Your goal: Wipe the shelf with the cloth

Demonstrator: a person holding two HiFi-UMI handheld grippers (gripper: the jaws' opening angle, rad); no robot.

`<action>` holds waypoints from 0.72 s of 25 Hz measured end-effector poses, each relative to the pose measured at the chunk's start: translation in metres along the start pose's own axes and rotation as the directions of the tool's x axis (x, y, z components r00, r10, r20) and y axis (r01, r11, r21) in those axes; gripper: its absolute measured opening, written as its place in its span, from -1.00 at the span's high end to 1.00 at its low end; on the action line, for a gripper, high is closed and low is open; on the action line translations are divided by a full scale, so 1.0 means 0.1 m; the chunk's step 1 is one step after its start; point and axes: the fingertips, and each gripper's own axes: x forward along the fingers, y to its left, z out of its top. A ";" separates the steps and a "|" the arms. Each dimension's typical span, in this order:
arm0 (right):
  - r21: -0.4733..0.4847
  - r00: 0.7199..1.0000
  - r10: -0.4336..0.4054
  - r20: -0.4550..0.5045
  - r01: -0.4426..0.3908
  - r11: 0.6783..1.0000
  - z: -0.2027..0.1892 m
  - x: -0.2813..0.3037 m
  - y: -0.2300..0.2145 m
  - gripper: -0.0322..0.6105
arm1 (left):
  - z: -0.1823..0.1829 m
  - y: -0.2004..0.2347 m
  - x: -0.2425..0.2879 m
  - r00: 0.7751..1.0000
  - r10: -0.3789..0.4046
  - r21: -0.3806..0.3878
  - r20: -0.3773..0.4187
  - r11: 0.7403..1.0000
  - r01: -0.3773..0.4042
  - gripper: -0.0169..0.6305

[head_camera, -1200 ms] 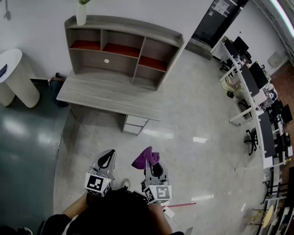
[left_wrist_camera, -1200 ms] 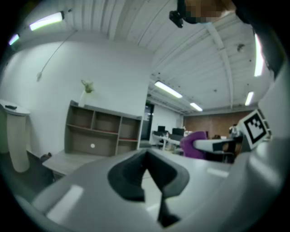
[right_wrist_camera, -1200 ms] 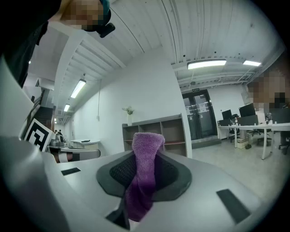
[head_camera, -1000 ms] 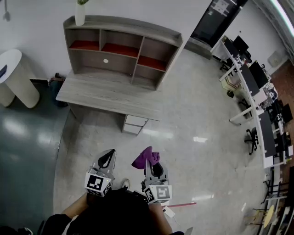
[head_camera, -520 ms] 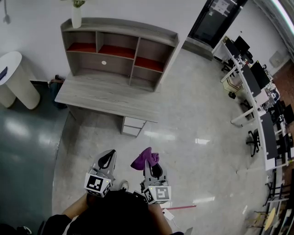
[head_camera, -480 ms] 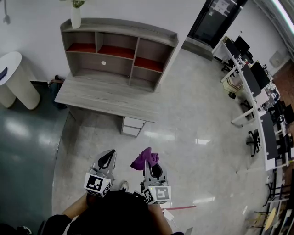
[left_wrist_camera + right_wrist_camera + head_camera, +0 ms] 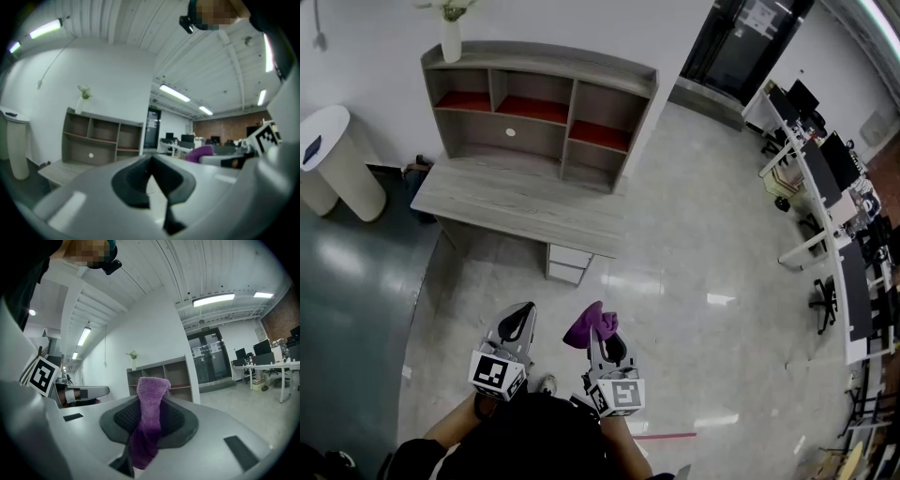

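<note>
One purple cloth (image 7: 149, 418), pinched between the closed jaws of the right gripper (image 7: 596, 334), bunched above the pads and hanging loose below. Alongside, left gripper (image 7: 152, 180) with jaws together on nothing. Well apart across the pale floor (image 7: 694, 244): the wooden shelf (image 7: 539, 112) on its counter (image 7: 516, 199), with a white vase (image 7: 450, 39) on the top board. Probably the approach in hand. Best to close in first, grip firmly, lay the loose tail flat on a board, and sweep round the vase rather than into it.
</note>
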 end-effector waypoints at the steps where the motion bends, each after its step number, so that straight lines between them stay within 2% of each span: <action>1: 0.003 1.000 0.002 0.000 -0.002 1.000 0.01 0.02 -0.02 0.65 | 0.04 0.00 0.02 1.000 0.005 0.002 0.008 1.000 -0.005 0.94; 10: -0.011 1.000 -0.016 0.011 0.016 1.000 0.09 0.46 -0.23 0.65 | 0.07 0.25 0.50 1.000 -0.006 -0.032 0.005 0.999 0.006 0.93; 18: -0.027 0.999 -0.046 0.015 0.046 0.999 0.22 1.19 -0.42 0.65 | 0.17 0.76 1.15 0.999 -0.028 -0.035 0.016 0.999 0.029 0.93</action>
